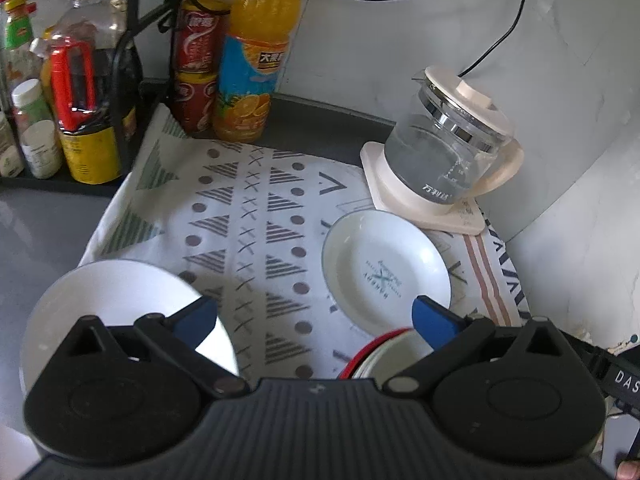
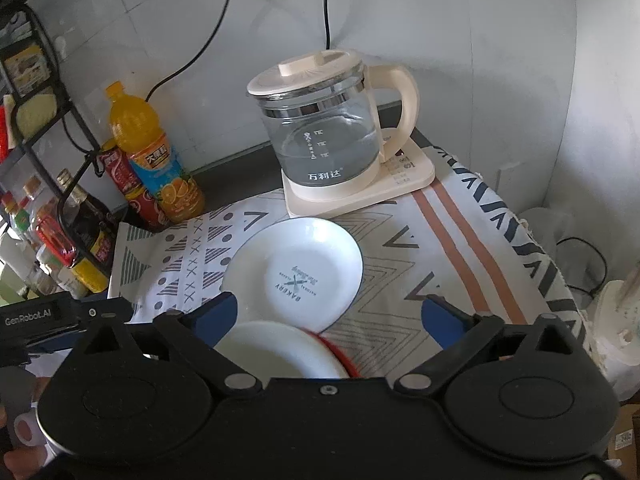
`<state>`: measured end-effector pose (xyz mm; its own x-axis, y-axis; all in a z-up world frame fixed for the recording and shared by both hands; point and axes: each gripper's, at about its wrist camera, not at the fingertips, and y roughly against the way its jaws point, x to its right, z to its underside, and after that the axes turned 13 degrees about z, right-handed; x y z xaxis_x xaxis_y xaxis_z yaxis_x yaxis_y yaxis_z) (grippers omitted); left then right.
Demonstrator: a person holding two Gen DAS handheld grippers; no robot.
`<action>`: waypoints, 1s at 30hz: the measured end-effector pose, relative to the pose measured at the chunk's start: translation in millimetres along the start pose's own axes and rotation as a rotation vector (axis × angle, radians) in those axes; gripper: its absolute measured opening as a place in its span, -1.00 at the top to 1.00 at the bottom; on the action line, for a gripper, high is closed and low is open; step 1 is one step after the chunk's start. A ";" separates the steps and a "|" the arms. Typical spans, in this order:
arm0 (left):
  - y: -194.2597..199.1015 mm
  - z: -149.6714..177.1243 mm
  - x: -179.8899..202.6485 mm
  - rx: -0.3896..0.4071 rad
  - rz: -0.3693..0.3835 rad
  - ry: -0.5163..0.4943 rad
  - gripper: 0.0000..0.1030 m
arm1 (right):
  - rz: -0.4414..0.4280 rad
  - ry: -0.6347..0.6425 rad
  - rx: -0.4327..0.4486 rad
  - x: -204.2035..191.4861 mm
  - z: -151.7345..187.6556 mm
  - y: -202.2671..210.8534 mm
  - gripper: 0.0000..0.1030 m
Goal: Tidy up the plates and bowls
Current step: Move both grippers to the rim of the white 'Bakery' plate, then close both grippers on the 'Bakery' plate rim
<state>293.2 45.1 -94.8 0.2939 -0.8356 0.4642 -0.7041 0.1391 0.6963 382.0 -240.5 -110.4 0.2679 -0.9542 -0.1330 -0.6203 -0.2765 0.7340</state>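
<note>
A glossy white glazed ceramic plate with a printed centre (image 2: pixel 298 270) is seen on a matt woven cloth with printed triangles and crosses (image 1: pixel 248 216); a clear glass kettle with a smooth cream plastic lid and handle (image 2: pixel 324 128) is ringed by a shiny metal band; matt black plastic is shown on the left gripper (image 1: pixel 316 318), with smooth blue fingertips (image 1: pixel 434 320); the grey desk (image 1: pixel 44 228) appears smooth and faintly glossy.

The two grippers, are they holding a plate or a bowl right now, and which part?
Nothing is held. The left gripper and the right gripper both have their fingers spread wide, with no dish between them. The printed plate just lies on the cloth.
</note>
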 end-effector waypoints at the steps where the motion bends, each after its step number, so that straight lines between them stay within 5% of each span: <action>1: -5.1 -1.8 0.3 -0.001 0.002 0.007 -0.97 | 0.001 0.004 -0.007 1.5 -2.6 -5.2 -0.76; 11: -66.7 -11.6 -2.8 -0.032 0.012 0.072 -0.77 | -0.055 0.000 -0.151 20.7 -22.4 -72.1 -0.33; 16: -97.0 -13.3 -13.2 -0.084 -0.007 0.130 -0.18 | -0.066 0.000 -0.219 23.8 -28.8 -107.2 -0.12; 30: -146.7 -9.4 -44.4 -0.192 0.020 0.247 0.50 | -0.111 0.050 -0.366 10.9 -25.1 -172.0 0.45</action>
<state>389.5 66.8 -212.4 0.4461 -0.6804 0.5814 -0.5835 0.2715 0.7654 510.1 -200.5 -221.4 0.3602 -0.9114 -0.1992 -0.2833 -0.3102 0.9075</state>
